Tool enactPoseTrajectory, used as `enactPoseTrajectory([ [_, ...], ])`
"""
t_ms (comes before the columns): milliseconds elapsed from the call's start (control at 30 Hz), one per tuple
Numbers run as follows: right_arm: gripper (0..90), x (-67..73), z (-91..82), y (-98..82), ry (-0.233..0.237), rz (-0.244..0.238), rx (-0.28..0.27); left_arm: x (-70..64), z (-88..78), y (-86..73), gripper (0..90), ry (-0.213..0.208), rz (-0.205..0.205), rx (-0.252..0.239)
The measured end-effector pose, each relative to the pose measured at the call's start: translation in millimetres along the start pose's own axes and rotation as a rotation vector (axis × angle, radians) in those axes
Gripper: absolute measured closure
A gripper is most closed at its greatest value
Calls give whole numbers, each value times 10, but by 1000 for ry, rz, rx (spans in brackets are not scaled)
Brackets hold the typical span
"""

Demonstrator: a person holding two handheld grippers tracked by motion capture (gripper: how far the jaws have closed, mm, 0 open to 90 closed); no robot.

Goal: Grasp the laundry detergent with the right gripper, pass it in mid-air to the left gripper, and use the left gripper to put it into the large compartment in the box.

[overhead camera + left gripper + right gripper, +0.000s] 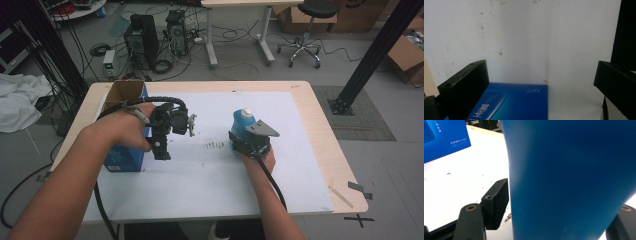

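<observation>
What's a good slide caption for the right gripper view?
Right gripper with its fingers around a blue bottle on the white table cover.

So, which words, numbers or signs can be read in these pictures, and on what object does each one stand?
"5.0": small white print, seen upside down, on the blue box in the left gripper view; the characters after it are blurred.
Large white characters on the same box face: cut off and upside down, not readable.
Small white lines on the blue box in the right gripper view: too small to read.
Blue bottle: no print visible.
</observation>
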State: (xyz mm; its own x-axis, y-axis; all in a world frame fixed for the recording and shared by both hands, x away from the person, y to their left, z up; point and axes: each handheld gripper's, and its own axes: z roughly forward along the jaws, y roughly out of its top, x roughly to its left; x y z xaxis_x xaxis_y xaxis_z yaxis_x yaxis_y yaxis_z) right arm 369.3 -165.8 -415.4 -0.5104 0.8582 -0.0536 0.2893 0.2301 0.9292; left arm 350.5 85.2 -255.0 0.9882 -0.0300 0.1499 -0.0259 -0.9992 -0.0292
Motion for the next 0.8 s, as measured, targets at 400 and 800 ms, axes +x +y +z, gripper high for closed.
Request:
enactPoseTrajectory([
  [400,427,-8,-8,-15,-31,-3,4,0,7,20,6,6,3,2],
  [800,474,-96,-26,89,114,-3,15,0,-44,10,8,12,-2,-13],
])
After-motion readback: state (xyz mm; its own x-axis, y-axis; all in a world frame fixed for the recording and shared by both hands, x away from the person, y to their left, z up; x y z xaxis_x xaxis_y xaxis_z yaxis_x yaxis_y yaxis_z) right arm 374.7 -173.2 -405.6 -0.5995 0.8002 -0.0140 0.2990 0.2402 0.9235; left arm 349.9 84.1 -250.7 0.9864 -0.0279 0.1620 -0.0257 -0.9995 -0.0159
